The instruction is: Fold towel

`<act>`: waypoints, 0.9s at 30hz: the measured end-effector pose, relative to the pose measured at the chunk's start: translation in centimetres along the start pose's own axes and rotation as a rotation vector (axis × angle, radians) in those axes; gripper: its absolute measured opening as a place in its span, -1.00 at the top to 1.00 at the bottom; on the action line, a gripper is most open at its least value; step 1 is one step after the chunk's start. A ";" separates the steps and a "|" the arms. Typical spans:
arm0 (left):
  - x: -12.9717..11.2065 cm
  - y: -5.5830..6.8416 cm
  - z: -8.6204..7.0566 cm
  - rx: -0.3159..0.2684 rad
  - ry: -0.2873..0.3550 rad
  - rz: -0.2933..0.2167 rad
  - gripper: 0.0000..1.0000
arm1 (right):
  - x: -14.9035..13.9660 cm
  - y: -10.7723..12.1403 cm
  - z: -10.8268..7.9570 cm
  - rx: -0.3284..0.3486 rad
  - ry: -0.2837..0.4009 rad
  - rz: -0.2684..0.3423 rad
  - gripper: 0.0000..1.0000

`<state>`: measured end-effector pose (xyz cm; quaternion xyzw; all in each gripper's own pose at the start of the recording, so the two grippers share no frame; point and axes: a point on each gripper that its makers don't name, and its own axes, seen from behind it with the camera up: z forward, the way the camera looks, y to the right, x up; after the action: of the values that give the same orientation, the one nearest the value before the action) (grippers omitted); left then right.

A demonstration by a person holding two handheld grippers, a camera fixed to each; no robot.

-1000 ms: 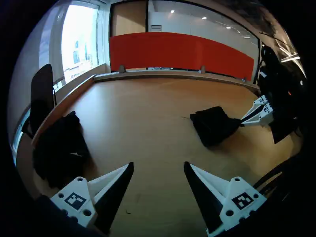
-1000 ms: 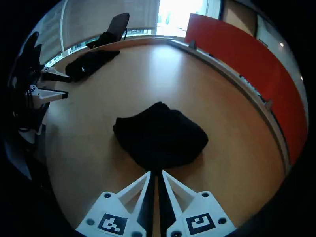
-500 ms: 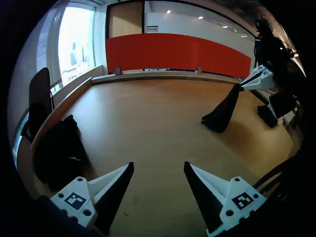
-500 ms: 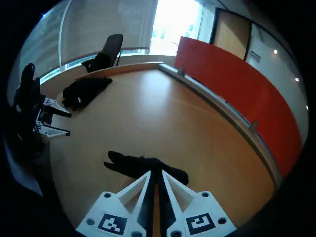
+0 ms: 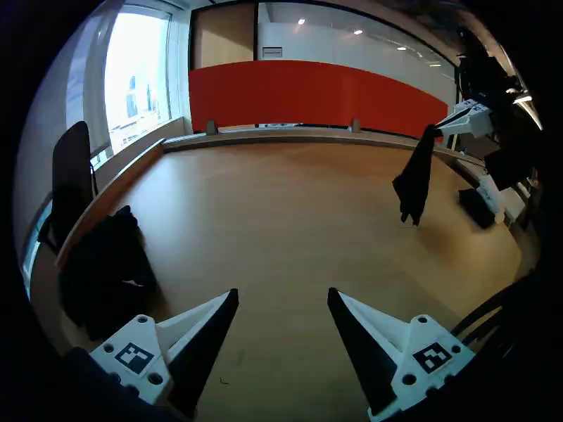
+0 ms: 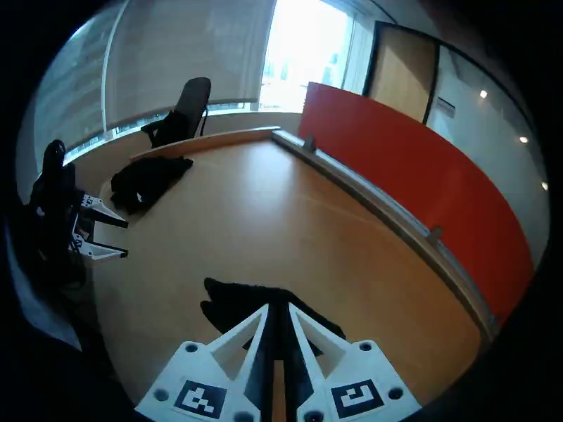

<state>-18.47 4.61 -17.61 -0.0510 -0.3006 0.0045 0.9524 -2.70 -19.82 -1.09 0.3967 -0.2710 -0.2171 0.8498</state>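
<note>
A black towel (image 5: pixel 415 179) hangs in the air over the right part of the wooden table (image 5: pixel 281 211), pinched at its top by my right gripper (image 5: pixel 440 129). In the right gripper view the same towel (image 6: pixel 232 309) droops just beyond my right gripper (image 6: pixel 279 309), whose jaws are shut on its edge. My left gripper (image 5: pixel 281 306) stands open low over the near table edge, with nothing between its fingers; it appears again as the left gripper (image 6: pixel 123 238) at the far left of the right gripper view.
A pile of black cloth (image 5: pixel 109 267) lies at the table's left edge, the same pile (image 6: pixel 148 179) near a dark chair (image 6: pixel 190 98). A red partition (image 5: pixel 317 91) runs along the table's far side. A person in dark clothes (image 5: pixel 500 91) stands at the right.
My right gripper has lifted the towel off the table; it now hangs free where it first lay in a heap. My left gripper has stayed in place.
</note>
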 end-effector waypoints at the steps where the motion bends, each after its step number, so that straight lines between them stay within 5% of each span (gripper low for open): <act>1: 0.0 0.0 0.0 0.000 0.000 0.001 -0.88 | 0.1 0.1 -0.1 -0.001 0.003 0.001 0.91; 12: 0.2 0.0 -0.1 0.008 0.001 0.005 -0.88 | 0.8 2.5 -1.6 -0.025 0.030 0.011 0.92; 27: 0.7 -0.2 0.1 0.016 0.000 0.010 -0.88 | -1.4 11.1 -7.6 -0.128 -0.026 -0.010 0.92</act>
<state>-17.90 4.46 -17.10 -0.0448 -0.3001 0.0118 0.9528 2.79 -8.22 3.22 0.3397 -0.2657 -0.2433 0.8688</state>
